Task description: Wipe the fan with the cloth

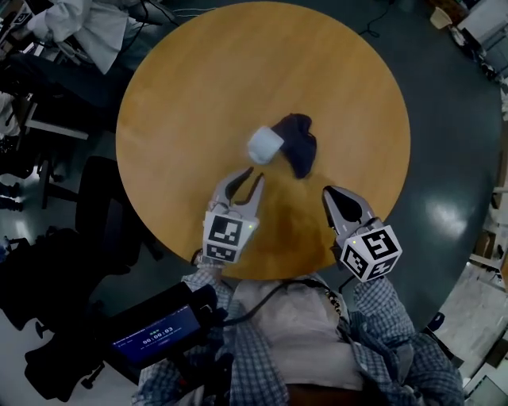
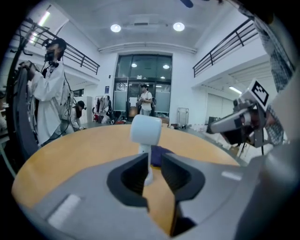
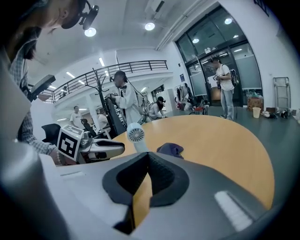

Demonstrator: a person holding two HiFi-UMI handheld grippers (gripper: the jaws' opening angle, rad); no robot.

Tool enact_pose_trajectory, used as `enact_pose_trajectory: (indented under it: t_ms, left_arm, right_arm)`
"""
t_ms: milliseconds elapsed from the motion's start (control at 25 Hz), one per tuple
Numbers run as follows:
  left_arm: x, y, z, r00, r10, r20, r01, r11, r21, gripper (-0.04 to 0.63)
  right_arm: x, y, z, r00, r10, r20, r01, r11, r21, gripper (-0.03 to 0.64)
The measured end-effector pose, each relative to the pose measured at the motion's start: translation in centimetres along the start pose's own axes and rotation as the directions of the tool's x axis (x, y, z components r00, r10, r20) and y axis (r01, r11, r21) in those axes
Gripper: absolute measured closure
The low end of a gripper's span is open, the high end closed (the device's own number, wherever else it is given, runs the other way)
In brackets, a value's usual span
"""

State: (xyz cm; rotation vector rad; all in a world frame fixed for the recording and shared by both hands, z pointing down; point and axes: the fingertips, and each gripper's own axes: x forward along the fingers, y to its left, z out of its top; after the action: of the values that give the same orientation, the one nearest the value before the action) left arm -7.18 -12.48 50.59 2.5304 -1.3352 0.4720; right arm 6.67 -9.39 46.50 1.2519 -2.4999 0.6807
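A small white fan [image 1: 265, 145] stands upright on a short stem near the middle of the round wooden table [image 1: 182, 87]. A crumpled dark blue cloth [image 1: 298, 143] lies against its right side. My left gripper [image 1: 244, 176] is open just short of the fan, nothing between its jaws. In the left gripper view the fan [image 2: 146, 128] rises straight ahead of the left gripper [image 2: 151, 161], with the cloth [image 2: 161, 153] behind it. My right gripper [image 1: 327, 193] is shut and empty, lower right of the cloth. The right gripper view has the fan [image 3: 136, 135] and cloth [image 3: 170, 150] beyond the right gripper [image 3: 146, 157].
Black office chairs [image 1: 95, 214] stand off the table's left edge, with pale clothing [image 1: 79, 24] heaped at the upper left. A handheld screen [image 1: 155, 331] hangs at the wearer's chest. People stand beyond the far side of the table [image 2: 49, 89], [image 3: 225, 84].
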Motion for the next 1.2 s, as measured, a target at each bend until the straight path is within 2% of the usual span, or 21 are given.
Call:
enact_pose_trajectory:
  t_ms: [240,400,560,680,880,920,1080,1200]
  left_arm:
    - [2.9,1.6,-1.9,0.997,0.064,-0.051,-0.061,0.996,0.059,0.469]
    - [4.5,2.1,-2.6,0.994,0.088,-0.059,-0.083,0.993,0.079,0.425]
    - [5.8,2.6,-2.6,0.994,0.096,-0.045,-0.092,0.992,0.084,0.420]
    - [7.0,2.4,-2.1,0.995,0.092,-0.029,-0.088,0.990,0.107,0.420]
    - [8.4,2.0,-1.7,0.998,0.060,-0.012,-0.058,0.988,0.141,0.448]
    - [8.4,1.9,-1.6,0.998,0.058,-0.008,-0.057,0.988,0.143,0.454]
    - [8.3,1.7,-1.2,0.998,0.067,0.010,-0.068,0.987,0.145,0.454]
    - [8.3,1.7,-1.1,0.997,0.074,0.012,-0.075,0.985,0.156,0.449]
  right_arm:
    - [1.7,-1.5,-1.4,0.999,0.016,-0.044,-0.015,1.000,0.018,0.614]
    - [2.5,-2.0,-2.2,0.998,0.025,-0.056,-0.024,0.999,0.023,0.614]
    - [3.5,-2.2,-2.6,0.997,0.035,-0.061,-0.035,0.999,0.004,0.614]
    - [4.4,-2.8,-2.7,0.996,0.043,-0.076,-0.049,0.996,-0.077,0.614]
    - [8.3,-4.1,-2.2,0.992,0.010,-0.122,-0.041,0.967,-0.251,0.623]
    - [9.3,-4.3,-2.1,0.991,0.005,-0.133,-0.041,0.962,-0.270,0.613]
    - [12.6,-4.6,-2.7,0.985,-0.023,-0.173,-0.036,0.944,-0.327,0.483]
    - [14.4,-4.8,-3.3,0.980,-0.054,-0.189,-0.012,0.942,-0.334,0.448]
